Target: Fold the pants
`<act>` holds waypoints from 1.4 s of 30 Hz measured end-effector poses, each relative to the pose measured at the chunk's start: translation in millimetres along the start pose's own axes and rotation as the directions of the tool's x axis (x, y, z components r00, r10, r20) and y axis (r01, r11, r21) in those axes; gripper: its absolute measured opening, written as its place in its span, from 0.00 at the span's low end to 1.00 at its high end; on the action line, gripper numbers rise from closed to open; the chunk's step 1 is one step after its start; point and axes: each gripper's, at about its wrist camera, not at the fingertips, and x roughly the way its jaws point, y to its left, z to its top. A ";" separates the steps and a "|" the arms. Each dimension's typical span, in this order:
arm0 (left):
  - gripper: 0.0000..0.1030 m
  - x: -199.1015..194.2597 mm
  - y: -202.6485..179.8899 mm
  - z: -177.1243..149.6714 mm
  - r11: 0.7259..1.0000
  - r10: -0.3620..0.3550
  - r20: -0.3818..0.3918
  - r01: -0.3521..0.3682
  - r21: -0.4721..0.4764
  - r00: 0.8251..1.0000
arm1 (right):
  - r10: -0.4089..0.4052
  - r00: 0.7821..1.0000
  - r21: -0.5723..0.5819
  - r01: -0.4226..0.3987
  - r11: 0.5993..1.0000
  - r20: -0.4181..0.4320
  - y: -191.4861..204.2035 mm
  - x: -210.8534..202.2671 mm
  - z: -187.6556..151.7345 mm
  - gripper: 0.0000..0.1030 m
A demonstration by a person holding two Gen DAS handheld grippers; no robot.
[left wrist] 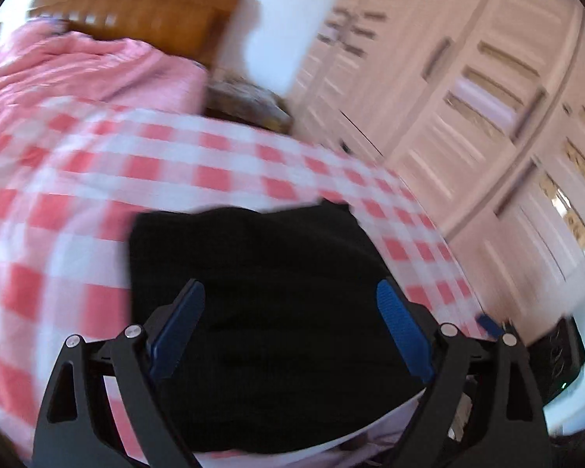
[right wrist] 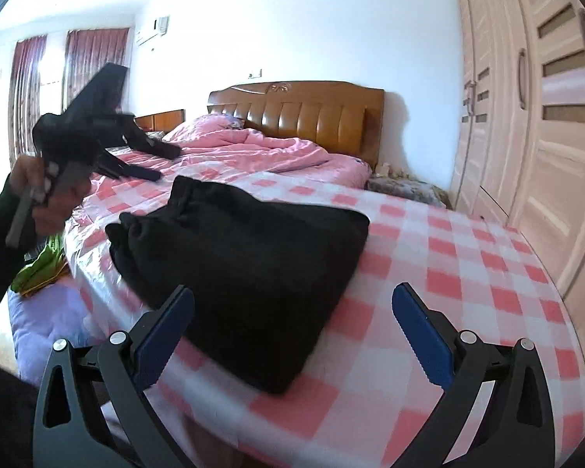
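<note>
The black pants [right wrist: 245, 269] lie folded into a thick rectangular bundle on the pink-and-white checked bed sheet [right wrist: 429, 273]. In the left wrist view the pants [left wrist: 261, 312] fill the lower middle. My left gripper [left wrist: 290, 296] is open and empty, hovering above the bundle. It also shows in the right wrist view [right wrist: 152, 165], raised over the bed at the left in the person's hand. My right gripper [right wrist: 292, 304] is open and empty, just in front of the bundle's near edge.
A rumpled pink duvet [right wrist: 253, 152] lies by the brown headboard [right wrist: 304, 113]. A cream wardrobe [right wrist: 534, 117] lines the right side. A green item [right wrist: 39, 273] lies at the bed's left. A small cluttered nightstand [right wrist: 405, 189] stands beside the bed.
</note>
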 end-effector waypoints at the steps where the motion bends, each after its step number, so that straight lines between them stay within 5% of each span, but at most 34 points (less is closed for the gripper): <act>1: 0.87 16.5 -3.7 -2.2 1.000 -0.002 -0.036 0.002 0.004 0.999 | 0.019 1.000 -0.012 -0.019 1.000 0.001 2.3 7.5 4.0 0.96; 4: 0.83 47.2 3.8 -19.5 0.999 0.042 -0.131 -0.043 -0.008 0.991 | 0.151 0.985 -0.011 -0.153 0.988 -0.087 9.4 43.4 6.5 0.96; 5: 0.75 49.7 6.3 -28.1 0.997 0.073 -0.141 -0.075 -0.007 0.987 | 0.180 0.976 -0.007 -0.182 0.983 -0.120 13.4 55.3 2.7 0.96; 7: 0.37 44.2 16.0 -39.7 0.989 0.145 -0.127 -0.146 0.003 0.981 | 0.156 0.968 -0.013 -0.162 0.987 -0.199 18.5 75.1 -7.9 0.96; 10: 0.26 25.6 33.6 -49.7 0.985 0.153 -0.108 -0.160 -0.065 0.982 | 0.162 0.964 0.021 -0.161 0.987 -0.211 14.5 81.3 -17.9 0.96; 16: 0.26 20.1 21.8 -57.9 0.975 0.215 -0.094 -0.219 -0.032 0.972 | 0.178 0.955 0.057 -0.169 0.984 -0.236 6.1 77.7 -19.0 0.96; 20: 0.28 4.6 22.0 -58.8 0.978 0.190 -0.068 -0.194 -0.075 0.980 | 0.195 0.963 0.077 -0.184 0.980 -0.187 -1.9 63.7 -10.1 0.96; 21: 0.37 -1.9 23.1 -59.0 0.983 0.159 -0.044 -0.162 -0.091 0.986 | 0.194 0.965 0.077 -0.183 0.980 -0.176 -3.0 61.9 -7.3 0.96; 22: 0.59 -10.1 23.6 -59.1 0.985 0.136 -0.020 -0.138 -0.100 0.990 | 0.190 0.968 0.077 -0.179 0.981 -0.166 -4.0 61.4 -4.0 0.96; 24: 0.88 -32.1 26.3 -54.7 0.963 0.256 0.055 -0.250 -0.101 0.965 | 0.193 0.969 0.080 -0.182 0.980 -0.154 -4.4 62.6 -1.4 0.96; 25: 0.91 -39.2 32.5 -49.8 0.959 0.270 0.072 -0.261 -0.111 0.960 | 0.193 0.970 0.081 -0.182 0.980 -0.150 -3.7 63.7 -0.5 0.96; 28: 0.91 -41.3 64.7 -32.7 0.970 0.139 0.045 -0.127 -0.205 0.989 | 0.194 0.970 0.091 -0.182 0.979 -0.145 -0.7 68.2 0.2 0.96; 33: 0.78 -11.6 83.6 -15.9 0.977 0.057 -0.037 -0.063 -0.205 0.998 | 0.196 0.968 0.068 -0.188 0.980 -0.156 9.3 70.1 -1.9 0.96; 38: 0.68 12.7 85.4 -13.6 0.978 0.107 -0.040 -0.112 -0.177 0.993 | 0.195 0.967 0.068 -0.186 0.980 -0.167 9.7 71.7 -3.8 0.96; 40: 0.44 18.0 86.0 -13.9 0.980 0.091 -0.040 -0.097 -0.176 0.995 | 0.192 0.967 0.074 -0.182 0.980 -0.168 9.5 72.4 -4.6 0.96; 42: 0.44 19.4 84.0 -14.9 0.982 0.098 -0.041 -0.103 -0.158 0.994 | 0.191 0.967 0.073 -0.181 0.981 -0.167 9.9 72.6 -5.0 0.96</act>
